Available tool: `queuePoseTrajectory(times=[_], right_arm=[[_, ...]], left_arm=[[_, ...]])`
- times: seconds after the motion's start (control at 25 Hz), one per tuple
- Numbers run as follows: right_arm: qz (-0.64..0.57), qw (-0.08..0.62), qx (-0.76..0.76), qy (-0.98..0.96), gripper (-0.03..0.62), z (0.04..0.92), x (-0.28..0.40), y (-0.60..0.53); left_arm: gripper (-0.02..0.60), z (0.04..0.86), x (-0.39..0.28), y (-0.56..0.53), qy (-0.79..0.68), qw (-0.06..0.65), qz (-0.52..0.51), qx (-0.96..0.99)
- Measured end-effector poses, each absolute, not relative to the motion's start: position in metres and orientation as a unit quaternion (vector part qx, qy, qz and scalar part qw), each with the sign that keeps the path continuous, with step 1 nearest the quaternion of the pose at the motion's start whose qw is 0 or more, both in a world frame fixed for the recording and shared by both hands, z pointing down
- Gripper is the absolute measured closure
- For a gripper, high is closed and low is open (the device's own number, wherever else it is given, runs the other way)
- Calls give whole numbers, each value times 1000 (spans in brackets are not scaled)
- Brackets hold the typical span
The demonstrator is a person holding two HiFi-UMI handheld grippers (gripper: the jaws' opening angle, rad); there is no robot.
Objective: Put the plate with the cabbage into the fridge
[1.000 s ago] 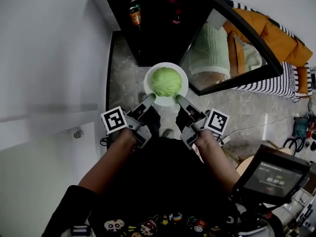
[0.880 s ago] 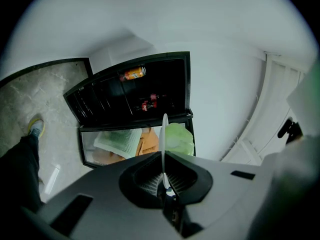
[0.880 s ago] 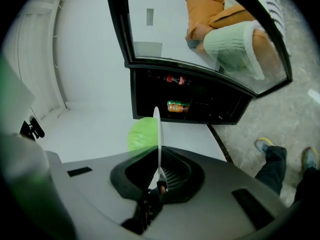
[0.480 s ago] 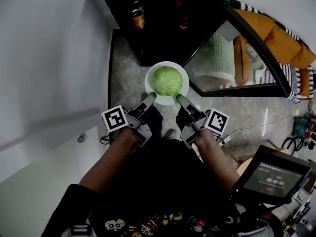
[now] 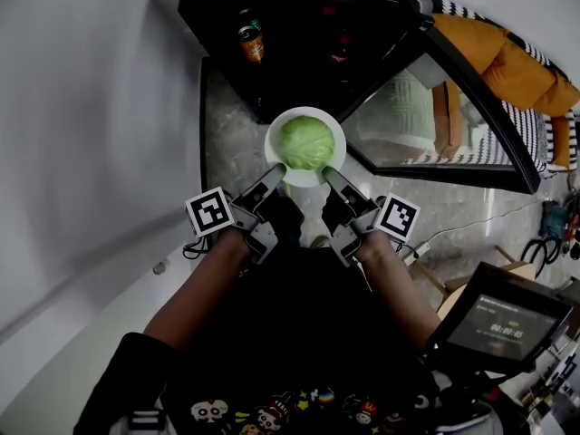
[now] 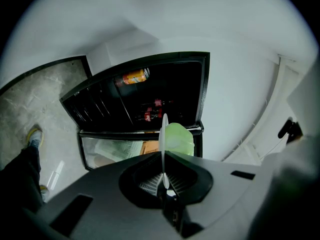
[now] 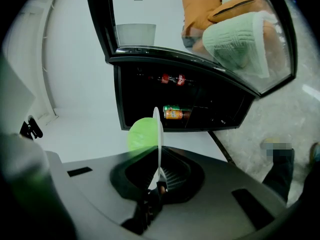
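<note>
The plate [image 5: 275, 155] with the cabbage [image 5: 306, 141] was held level in the air just in front of the open fridge [image 5: 299, 66], not yet inside it. The left gripper [image 5: 275, 174] had its fingers closed on the plate's near rim. The right gripper [image 5: 329, 173] pinched the rim the same way a little further round. Each gripper view showed the thin white edge clamped between the fingers. Two grips spaced along the rim probably served to keep the plate flat, so the round cabbage would not roll off. The glass door [image 5: 435, 125] stood swung wide beside the fridge, leaving the opening free. An orange can [image 5: 251, 42] sat on a shelf inside the fridge, so the plate would likely need a spot clear of it.
</note>
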State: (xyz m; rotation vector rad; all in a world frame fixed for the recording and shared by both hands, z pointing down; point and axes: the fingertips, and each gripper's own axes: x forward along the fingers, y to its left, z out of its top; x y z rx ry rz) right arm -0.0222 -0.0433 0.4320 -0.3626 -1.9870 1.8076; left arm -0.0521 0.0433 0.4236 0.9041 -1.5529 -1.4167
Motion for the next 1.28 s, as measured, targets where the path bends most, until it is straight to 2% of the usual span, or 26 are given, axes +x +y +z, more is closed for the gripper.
queuePoseTrajectory(times=[1.28], right_arm=[[653,214,-162,-708,572,430,-26,-40]], left_arm=[[566,418,-52,41,-623,406,-562,362]])
